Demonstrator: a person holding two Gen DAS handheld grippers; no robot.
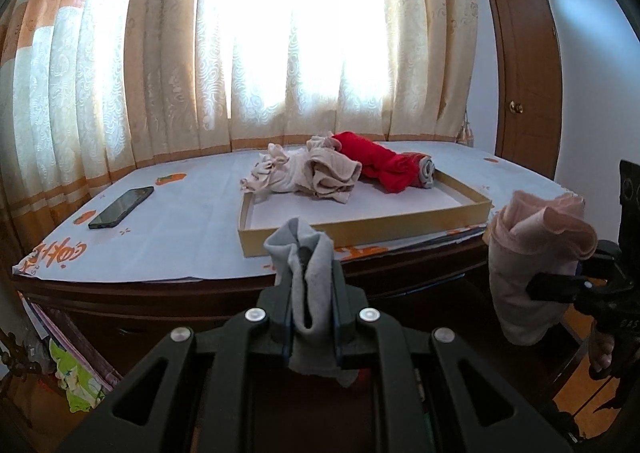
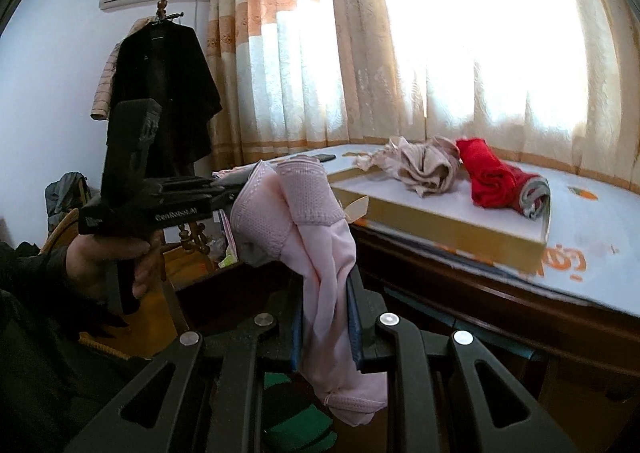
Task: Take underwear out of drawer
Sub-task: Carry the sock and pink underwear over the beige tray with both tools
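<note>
Both claws are squeezed tight on cloth: the left gripper (image 1: pixel 310 285) holds grey underwear (image 1: pixel 308 273), the right gripper (image 2: pixel 326 317) holds pink underwear (image 2: pixel 320 253). White letters on the left gripper's side read "GenRobot.AI". More underwear, beige (image 1: pixel 316 173) and red (image 1: pixel 384 165), lies in the flat box (image 1: pixel 360 229) on the desk (image 1: pixel 180 221).

Grey underwear (image 1: pixel 310 293) soft matt cloth; pink underwear (image 2: pixel 320 237) knit-textured cloth; phone (image 1: pixel 121 207) glossy; cabinet (image 1: pixel 160 301) polished wood.
</note>
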